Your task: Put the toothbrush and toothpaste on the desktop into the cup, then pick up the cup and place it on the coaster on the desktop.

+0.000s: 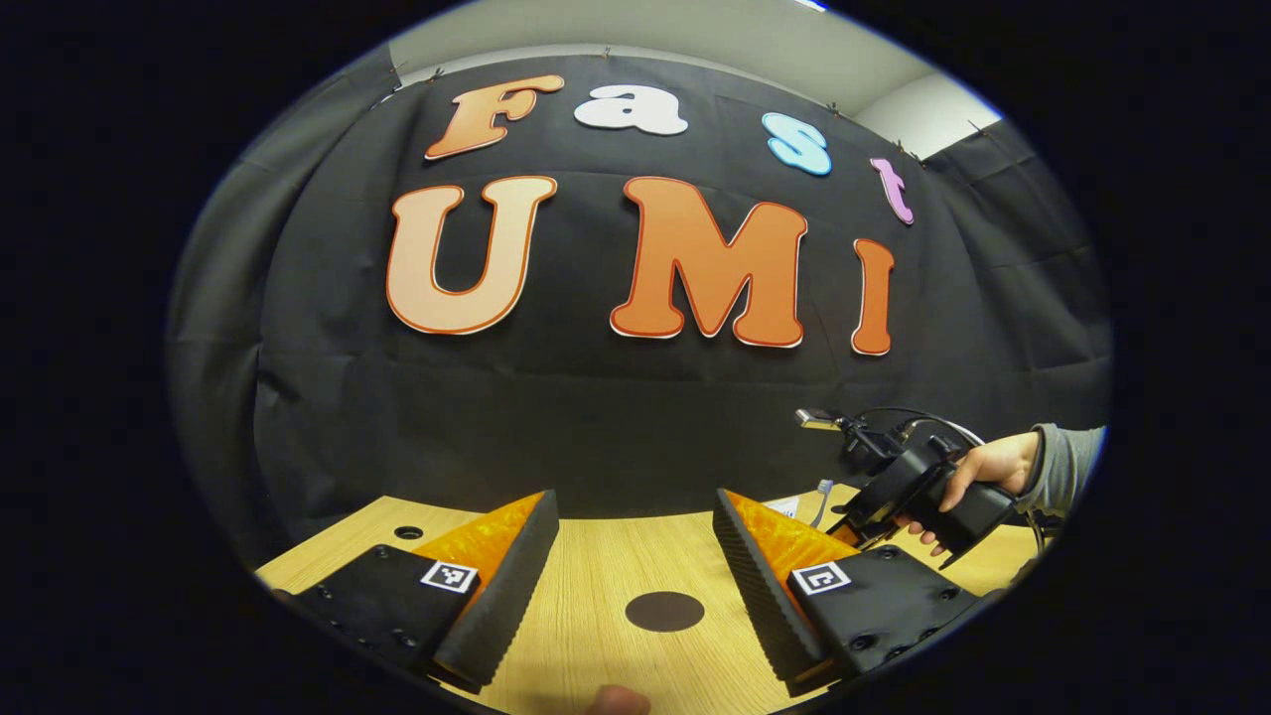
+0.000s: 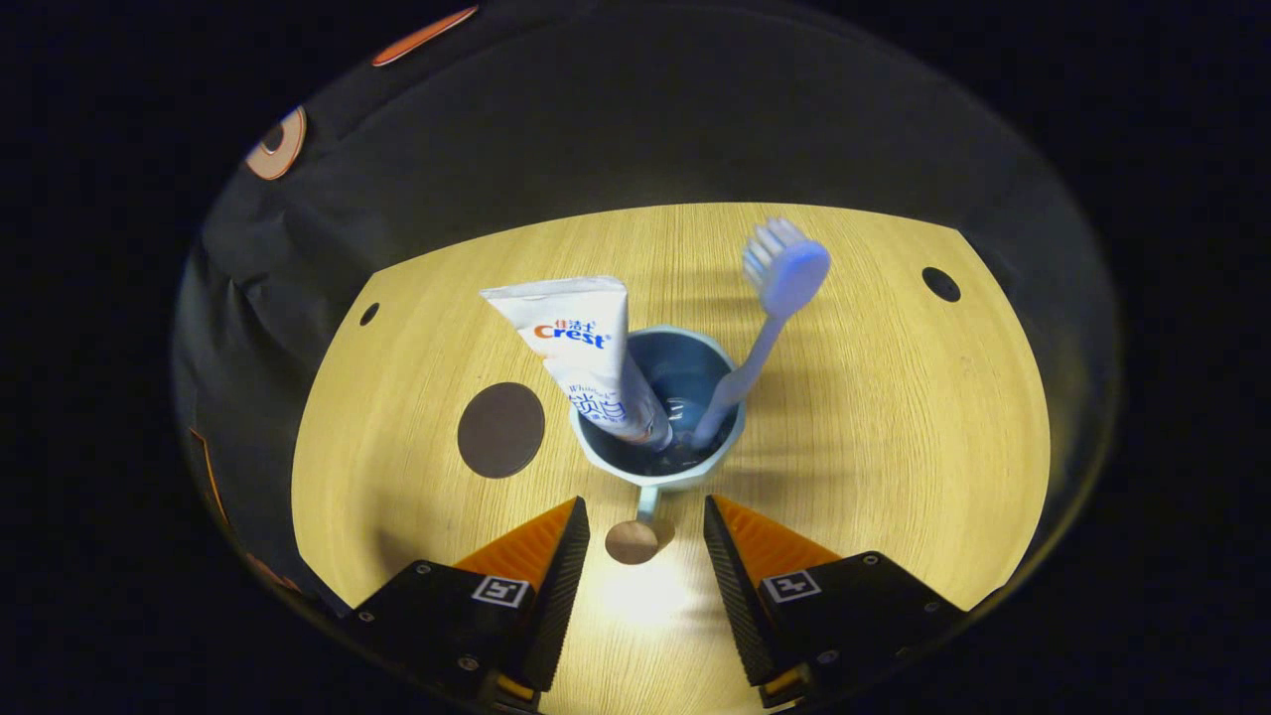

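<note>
Pointing down at the counter, the right gripper [image 2: 643, 541] has its fingers spread apart with nothing between them but bare wood and a small round knob at the end of the cup's handle. Neither finger touches that handle; the gap on either side is plain.

Just beyond the fingertips stands the cup [image 2: 659, 467], pale blue, upright on the counter [image 2: 894, 417], handle turned toward the gripper. Inside it, the toothpaste [image 2: 581, 348] leans to the left of the right gripper view, crimped end up, cap end down in the cup. The toothbrush [image 2: 765, 318] leans the other way, handle foot in the cup, bristle head up and clear of the rim. The two items cross near the cup bottom.

The coaster [image 2: 501, 429], a dark round disc, lies flat on the counter just beside the cup, to its left in this view, not touching it. The cup is not on it.

The left gripper [image 1: 635, 541] is held level and looks toward the booth wall; its fingers are wide open and hold nothing. Between and past them in the left gripper view the coaster [image 1: 664, 611] lies on the wood. Farther off to the right, a hand [image 1: 978, 477] in a grey sleeve [image 1: 1067, 462] grips the right gripper [image 1: 918, 492], tilted downward over the counter.
</note>
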Motion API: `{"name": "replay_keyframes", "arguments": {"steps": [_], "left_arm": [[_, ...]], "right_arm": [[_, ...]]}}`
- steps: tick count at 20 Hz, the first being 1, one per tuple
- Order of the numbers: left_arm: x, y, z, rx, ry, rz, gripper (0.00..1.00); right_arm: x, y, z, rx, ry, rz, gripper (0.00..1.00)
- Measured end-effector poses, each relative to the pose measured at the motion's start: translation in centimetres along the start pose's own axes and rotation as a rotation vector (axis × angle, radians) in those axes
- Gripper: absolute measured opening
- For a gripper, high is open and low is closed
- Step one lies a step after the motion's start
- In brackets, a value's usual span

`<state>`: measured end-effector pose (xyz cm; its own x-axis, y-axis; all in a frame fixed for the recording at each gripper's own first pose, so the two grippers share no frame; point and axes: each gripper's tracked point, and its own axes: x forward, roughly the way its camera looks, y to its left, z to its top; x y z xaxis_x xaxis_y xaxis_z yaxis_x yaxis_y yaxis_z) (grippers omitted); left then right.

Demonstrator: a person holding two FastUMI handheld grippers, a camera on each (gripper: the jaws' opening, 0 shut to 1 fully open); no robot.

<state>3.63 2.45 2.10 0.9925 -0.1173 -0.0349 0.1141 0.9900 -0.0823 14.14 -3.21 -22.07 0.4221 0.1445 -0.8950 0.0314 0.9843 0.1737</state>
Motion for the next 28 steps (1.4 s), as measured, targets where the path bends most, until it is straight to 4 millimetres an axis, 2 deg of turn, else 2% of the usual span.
{"name": "replay_keyframes", "arguments": {"steps": [3, 7, 10, 12, 13, 15, 19, 24, 28], "left_arm": [[0.5, -0.9, 0.1, 0.033, -0.033, -0.006, 0.98], [0.7, -4.5, -0.9, 0.065, -0.031, -0.081, 0.99], [0.7, -4.9, -1.7, 0.068, -0.018, -0.091, 1.00], [0.6, -4.8, -2.2, 0.064, -0.006, -0.091, 0.99], [0.6, -4.5, -2.4, 0.061, -0.003, -0.089, 0.99], [0.7, -4.0, -2.9, 0.051, 0.007, -0.085, 0.99], [0.8, -3.2, -3.2, 0.049, 0.017, -0.068, 1.00], [0.7, -2.3, -2.7, 0.049, 0.001, -0.047, 0.99], [0.3, -1.3, -1.5, 0.051, -0.038, -0.021, 0.99]], "right_arm": [[0.8, -0.7, 0.3, 0.010, 0.013, -0.040, 0.66], [1.7, -1.0, 0.5, 0.058, 0.025, -0.054, 0.58], [1.7, -1.0, 0.6, 0.061, 0.018, -0.069, 0.53], [1.9, -1.4, 0.6, 0.049, 0.017, -0.091, 0.50], [2.1, -1.6, 0.9, 0.034, 0.003, -0.105, 0.32], [2.3, -2.0, 1.0, -0.003, -0.003, -0.129, 0.28], [2.3, -2.1, 1.1, -0.070, -0.016, -0.148, 0.23], [2.2, -1.8, 1.8, -0.122, -0.044, -0.128, 0.22], [2.5, -1.7, 2.1, -0.184, -0.074, -0.100, 0.22]]}}
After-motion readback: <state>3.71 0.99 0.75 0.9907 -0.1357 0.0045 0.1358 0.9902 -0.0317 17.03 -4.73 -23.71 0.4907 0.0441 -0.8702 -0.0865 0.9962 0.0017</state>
